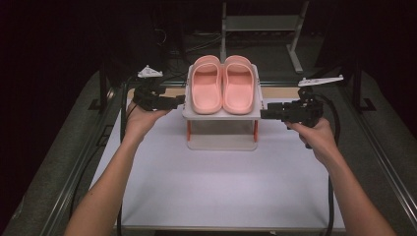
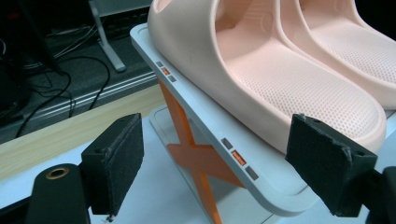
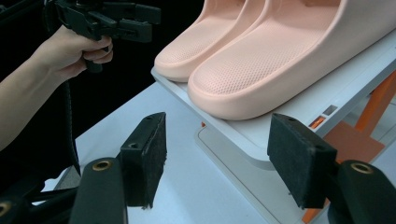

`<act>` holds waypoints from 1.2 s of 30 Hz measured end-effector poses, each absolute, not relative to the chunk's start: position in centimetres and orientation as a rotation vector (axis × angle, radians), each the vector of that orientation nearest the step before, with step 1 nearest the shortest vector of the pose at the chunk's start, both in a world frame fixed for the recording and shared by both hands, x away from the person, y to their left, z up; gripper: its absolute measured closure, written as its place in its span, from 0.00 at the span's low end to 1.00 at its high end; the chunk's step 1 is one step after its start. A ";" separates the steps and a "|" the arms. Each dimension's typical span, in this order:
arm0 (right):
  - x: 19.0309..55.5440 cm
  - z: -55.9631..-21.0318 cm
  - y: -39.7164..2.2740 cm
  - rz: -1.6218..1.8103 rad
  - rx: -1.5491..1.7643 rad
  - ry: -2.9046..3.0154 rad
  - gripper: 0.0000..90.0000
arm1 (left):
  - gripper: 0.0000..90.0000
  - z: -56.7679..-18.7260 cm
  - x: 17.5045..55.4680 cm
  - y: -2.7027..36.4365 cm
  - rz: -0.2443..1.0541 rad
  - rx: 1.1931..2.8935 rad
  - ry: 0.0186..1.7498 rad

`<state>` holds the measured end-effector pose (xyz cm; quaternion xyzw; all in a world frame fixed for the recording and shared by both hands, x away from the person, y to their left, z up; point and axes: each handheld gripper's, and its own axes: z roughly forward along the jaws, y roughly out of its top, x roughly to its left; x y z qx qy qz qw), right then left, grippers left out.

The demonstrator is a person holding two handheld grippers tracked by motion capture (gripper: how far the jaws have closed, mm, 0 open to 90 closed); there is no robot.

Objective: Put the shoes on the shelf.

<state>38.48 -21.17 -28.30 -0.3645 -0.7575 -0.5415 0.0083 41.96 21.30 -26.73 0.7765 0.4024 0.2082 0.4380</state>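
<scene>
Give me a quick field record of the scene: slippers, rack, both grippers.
slippers: pink pair, side by side on the rack's top shelf
rack: white two-tier shelf, orange legs, on the white table
left gripper: at the shelf's left edge, jaws open, nothing between the pads
right gripper: at the shelf's right edge, jaws open, nothing held

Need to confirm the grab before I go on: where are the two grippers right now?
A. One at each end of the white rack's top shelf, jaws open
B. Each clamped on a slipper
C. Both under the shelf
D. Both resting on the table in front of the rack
A: the left gripper and right gripper flank the top shelf that carries the pink slippers, jaws apart, nothing pinched.
</scene>
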 end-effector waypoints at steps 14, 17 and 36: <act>37.6 -29.4 -21.5 -1.688 -1.122 -2.357 0.40 | 0.20 -27.5 40.7 22.0 0.517 1.921 0.993; 37.4 -29.7 -21.7 -1.690 -1.122 -2.345 0.39 | 0.20 -27.6 40.5 22.1 0.511 1.916 0.994; 36.7 -31.5 -21.7 -1.667 -1.116 -2.330 0.38 | 0.19 -29.2 39.1 23.2 0.504 1.910 0.995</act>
